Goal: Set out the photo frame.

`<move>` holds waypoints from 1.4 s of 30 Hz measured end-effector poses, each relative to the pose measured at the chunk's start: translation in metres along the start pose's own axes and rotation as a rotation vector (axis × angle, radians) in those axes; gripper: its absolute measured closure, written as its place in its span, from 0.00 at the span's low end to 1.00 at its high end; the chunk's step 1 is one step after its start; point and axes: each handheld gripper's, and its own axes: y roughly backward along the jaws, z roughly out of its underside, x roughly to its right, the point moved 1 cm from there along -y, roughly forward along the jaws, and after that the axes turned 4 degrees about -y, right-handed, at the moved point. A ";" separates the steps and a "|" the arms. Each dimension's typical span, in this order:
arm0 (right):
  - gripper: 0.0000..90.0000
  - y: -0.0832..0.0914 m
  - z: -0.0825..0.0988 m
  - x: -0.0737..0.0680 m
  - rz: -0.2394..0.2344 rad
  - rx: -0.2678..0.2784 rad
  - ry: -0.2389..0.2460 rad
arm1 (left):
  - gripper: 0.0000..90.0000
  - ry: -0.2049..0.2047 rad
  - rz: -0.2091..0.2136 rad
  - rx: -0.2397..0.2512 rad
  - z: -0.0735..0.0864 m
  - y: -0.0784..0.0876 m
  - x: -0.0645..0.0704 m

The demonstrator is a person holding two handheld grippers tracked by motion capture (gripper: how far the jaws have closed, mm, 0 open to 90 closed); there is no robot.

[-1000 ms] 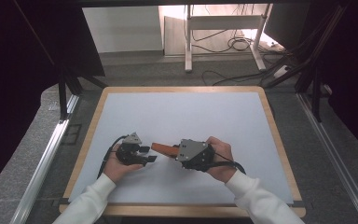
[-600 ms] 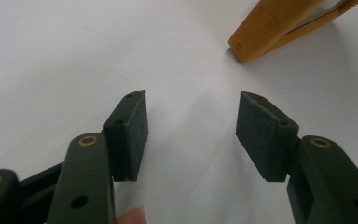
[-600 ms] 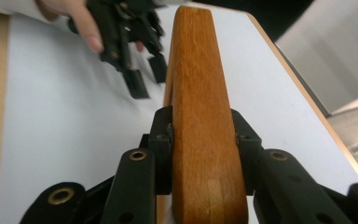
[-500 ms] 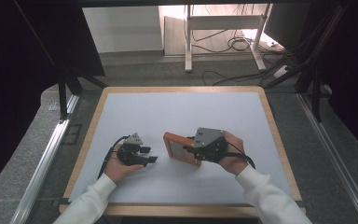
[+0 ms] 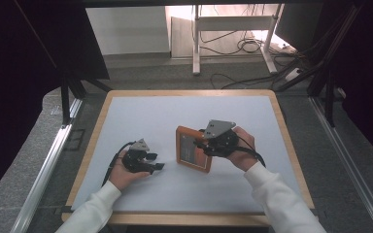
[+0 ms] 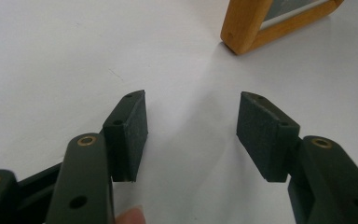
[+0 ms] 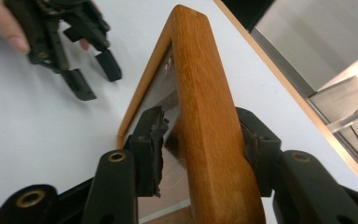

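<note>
**Wooden frame stands between my right jaws, left jaws wait apart**

In my right hand I have the right gripper (image 5: 203, 142), and the wooden picture frame (image 5: 193, 148) is between its 2 jaws. In the right gripper view the thick wooden edge of the frame (image 7: 205, 116) rises straight up from the middle of the jaws. The pad on the right side is against the wood. The pad on the left side is at the glass face, and a thin gap seems to be there, so I do not say it presses. These jaws have just been opening, with the frame between them. The frame stands on its lower edge on the white table (image 5: 141, 116), its glass face toward my left gripper.

My left gripper (image 5: 154, 161) rests low over the table, well apart from the frame. Its 2 jaws are wide apart and nothing is between them; I see bare white table there in the left gripper view. Beyond the tips of these jaws, ahead and to the right, 1 corner of the frame (image 6: 242, 32) is near but does not touch them. A fingertip of my left hand (image 6: 129, 216) shows at the bottom edge, just beside the left jaw.

From the right jaws, my left gripper (image 7: 91, 77) appears ahead and to the left of the frame, with its jaws open.
</note>
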 end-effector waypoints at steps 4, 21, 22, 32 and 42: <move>0.59 -0.003 0.000 0.008 0.015 -0.010 -0.019 | 0.48 -0.002 0.000 -0.006 0.000 0.000 0.000; 0.46 -0.020 0.007 0.030 0.060 -0.055 -0.100 | 0.47 -0.001 -0.001 -0.002 0.000 0.000 0.000; 0.44 -0.020 0.006 0.030 0.064 -0.055 -0.100 | 0.47 -0.001 -0.002 -0.001 0.000 0.000 0.000; 0.25 -0.001 0.011 0.024 0.115 0.022 -0.234 | 0.45 0.002 -0.011 0.002 0.000 0.001 0.000; 0.21 0.031 0.044 0.010 0.101 0.108 -0.347 | 0.43 0.011 -0.020 0.011 -0.001 0.000 0.002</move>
